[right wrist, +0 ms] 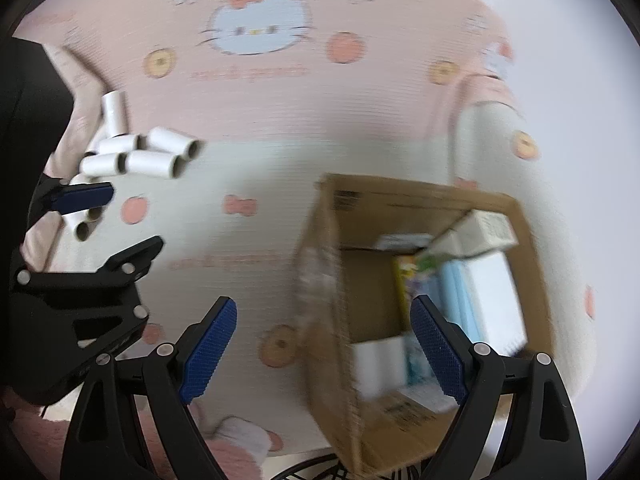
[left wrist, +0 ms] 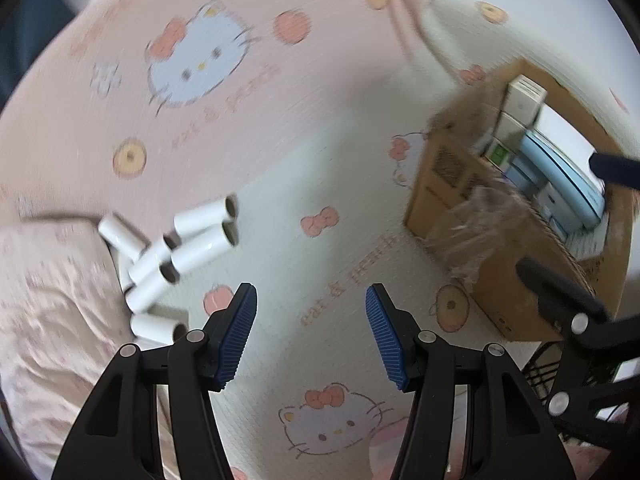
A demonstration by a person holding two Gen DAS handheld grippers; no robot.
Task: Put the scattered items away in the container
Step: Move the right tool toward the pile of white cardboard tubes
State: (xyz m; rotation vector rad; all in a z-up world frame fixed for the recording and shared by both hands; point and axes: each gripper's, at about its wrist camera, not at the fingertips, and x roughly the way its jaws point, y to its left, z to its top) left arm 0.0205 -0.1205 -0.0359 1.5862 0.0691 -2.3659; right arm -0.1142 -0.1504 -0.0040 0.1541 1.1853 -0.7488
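On cartoon sheet [left wrist: 280, 128], white tubes [left wrist: 192, 240] piled, cardboard box [right wrist: 400, 208] nearby, L tongs [left wrist: 311, 336] & R tongs [right wrist: 324, 348] both spread, empty.

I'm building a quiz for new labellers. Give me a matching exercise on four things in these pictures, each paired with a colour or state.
Things:
1. brown cardboard box
2. white paper tubes with brown cores
3. left tongs
4. pink cartoon-cat bedsheet

States:
A. lying in a loose pile
B. open at the top, with packages inside
C. spread flat under everything
D. jaws wide, holding nothing

Pairs: 1-B, 2-A, 3-D, 4-C
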